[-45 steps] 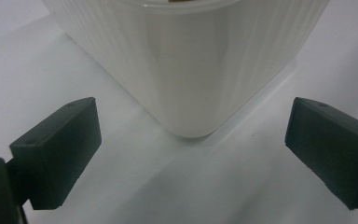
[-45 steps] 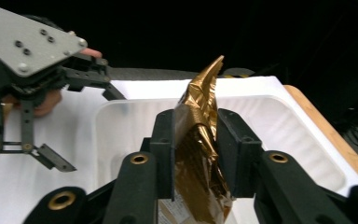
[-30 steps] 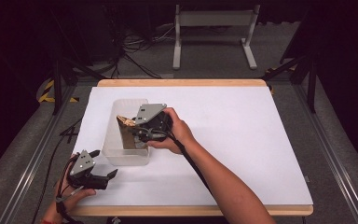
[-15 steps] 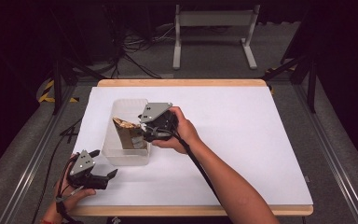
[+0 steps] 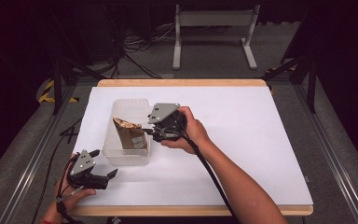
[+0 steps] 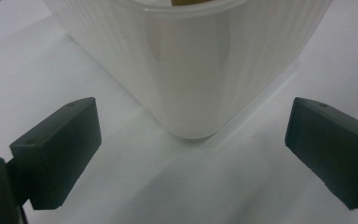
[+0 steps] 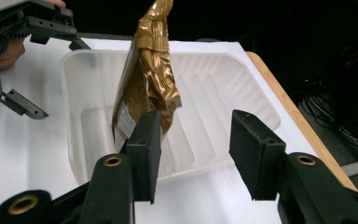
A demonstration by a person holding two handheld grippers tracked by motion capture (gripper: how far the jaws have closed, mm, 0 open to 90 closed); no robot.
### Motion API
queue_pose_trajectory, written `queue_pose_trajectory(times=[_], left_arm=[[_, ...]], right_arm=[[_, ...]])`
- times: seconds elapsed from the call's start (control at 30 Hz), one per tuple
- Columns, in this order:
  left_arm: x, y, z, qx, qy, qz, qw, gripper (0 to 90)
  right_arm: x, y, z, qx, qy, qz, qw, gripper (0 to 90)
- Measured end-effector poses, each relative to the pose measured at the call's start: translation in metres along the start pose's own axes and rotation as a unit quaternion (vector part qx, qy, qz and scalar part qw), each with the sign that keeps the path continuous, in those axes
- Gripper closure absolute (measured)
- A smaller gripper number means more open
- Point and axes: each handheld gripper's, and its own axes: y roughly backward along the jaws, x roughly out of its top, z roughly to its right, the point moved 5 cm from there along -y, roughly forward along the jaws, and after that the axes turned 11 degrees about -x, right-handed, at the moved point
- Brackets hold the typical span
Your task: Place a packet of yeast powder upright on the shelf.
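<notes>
Gold foil snack bag (image 7: 145,77) stands upright in clear plastic bin (image 7: 223,88), leaning on its wall. R gripper (image 7: 193,140) just outside bin rim, jaws about half open & just been opening, nothing between them; bag sits beyond its one jaw. L gripper (image 6: 191,149) wide open, empty, near bin corner.

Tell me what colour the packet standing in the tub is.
Gold packet, clearest in the right gripper view.
</notes>
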Motion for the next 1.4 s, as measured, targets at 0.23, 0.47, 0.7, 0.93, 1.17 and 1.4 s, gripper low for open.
queue_pose_trajectory(times=[0.23,0.47,0.7,0.93,1.17,1.4], left_arm=[[0.001,0.0,0.0,0.0,0.0,0.0,1.0,4.4],[0.001,0.0,0.0,0.001,0.0,0.001,1.0,4.4],[0.001,0.0,0.0,0.001,0.001,0.0,1.0,4.4],[0.0,0.0,0.0,0.002,0.002,-0.002,1.0,4.4],[0.0,-0.002,0.0,0.001,0.002,-0.004,1.0,4.4],[0.0,-0.004,0.0,0.001,0.002,-0.006,1.0,4.4]], right_arm=[[-0.008,0.007,0.006,-0.008,0.005,-0.017,0.9998,50.0],[-0.019,0.013,0.012,-0.019,0.005,-0.03,0.9993,46.7],[-0.03,0.022,0.019,-0.027,0.013,-0.05,0.9983,48.0],[-0.04,0.032,0.026,-0.038,0.013,-0.063,0.9972,45.5],[-0.052,0.042,0.033,-0.047,0.009,-0.072,0.9963,42.5],[-0.063,0.048,0.039,-0.059,0.001,-0.083,0.9948,37.3]])
